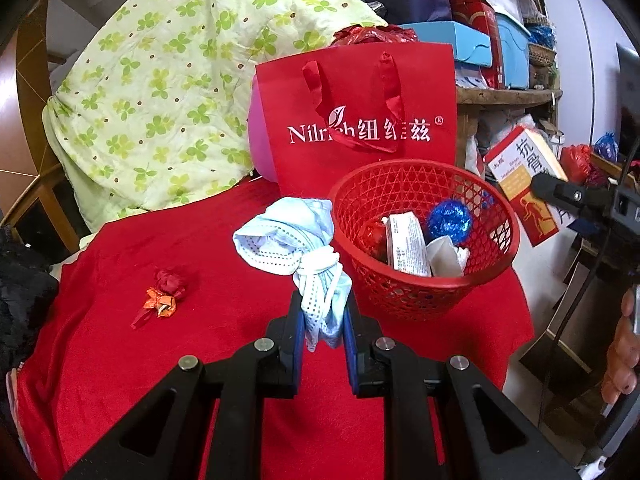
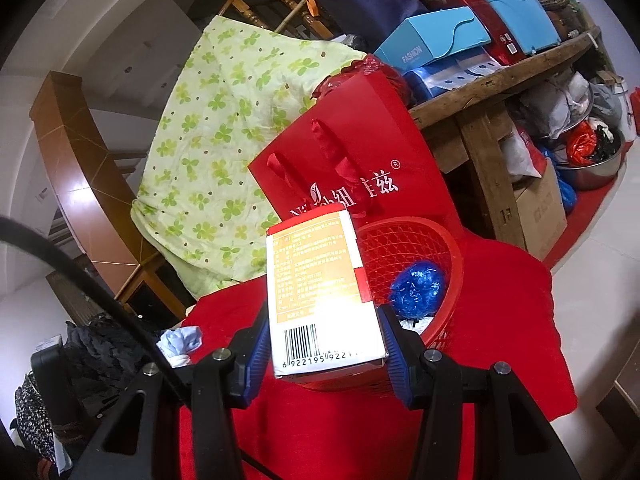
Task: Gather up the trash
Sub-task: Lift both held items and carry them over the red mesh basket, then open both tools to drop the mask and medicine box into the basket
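Red basket [image 1: 424, 240]: left gripper [image 1: 323, 320] clamps face mask [image 1: 292, 236] beside it; right gripper [image 2: 322, 344] grips carton [image 2: 320, 292] before it.

One red basket [image 1: 420, 280], one red paper bag [image 1: 360, 120], two grippers, and perhaps five trash pieces inside.

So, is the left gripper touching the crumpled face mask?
Touching. In the left wrist view the left gripper is shut on the knotted end of the face mask, both pads pressing the fabric.
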`<state>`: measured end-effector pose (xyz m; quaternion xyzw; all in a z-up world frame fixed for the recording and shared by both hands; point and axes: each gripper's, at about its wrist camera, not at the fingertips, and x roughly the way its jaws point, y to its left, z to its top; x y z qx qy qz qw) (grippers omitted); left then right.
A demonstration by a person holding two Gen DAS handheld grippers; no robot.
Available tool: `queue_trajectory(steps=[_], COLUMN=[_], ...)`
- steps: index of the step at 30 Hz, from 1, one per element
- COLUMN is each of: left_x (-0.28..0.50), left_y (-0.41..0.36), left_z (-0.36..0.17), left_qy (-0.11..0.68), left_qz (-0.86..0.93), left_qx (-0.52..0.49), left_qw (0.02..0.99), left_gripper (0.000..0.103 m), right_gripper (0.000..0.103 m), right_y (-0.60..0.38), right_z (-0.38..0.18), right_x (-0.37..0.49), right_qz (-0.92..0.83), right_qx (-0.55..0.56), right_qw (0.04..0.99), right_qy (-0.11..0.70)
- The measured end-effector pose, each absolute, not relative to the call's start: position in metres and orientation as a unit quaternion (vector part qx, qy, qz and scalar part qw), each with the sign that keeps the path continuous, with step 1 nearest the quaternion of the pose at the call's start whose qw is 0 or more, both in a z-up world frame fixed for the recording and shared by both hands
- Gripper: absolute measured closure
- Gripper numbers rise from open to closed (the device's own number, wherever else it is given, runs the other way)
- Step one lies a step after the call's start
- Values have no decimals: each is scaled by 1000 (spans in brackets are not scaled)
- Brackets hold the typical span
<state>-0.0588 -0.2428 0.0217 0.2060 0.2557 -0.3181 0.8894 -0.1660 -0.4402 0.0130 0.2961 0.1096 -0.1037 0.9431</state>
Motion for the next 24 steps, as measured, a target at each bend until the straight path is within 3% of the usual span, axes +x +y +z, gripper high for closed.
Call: queue_trajectory(steps=[24], left_x=[-44], left_y=[-267], left_z=[61], left_qy=[208], left_qz=[-346], left_qx=[188], left_qw=[896], left_gripper=[84], right_gripper=[50], right_y=[-451], right_z=[18], right_x=[-168], right_qz=[-134], right_qx=[287], right_qw=[942], right_qy=[107])
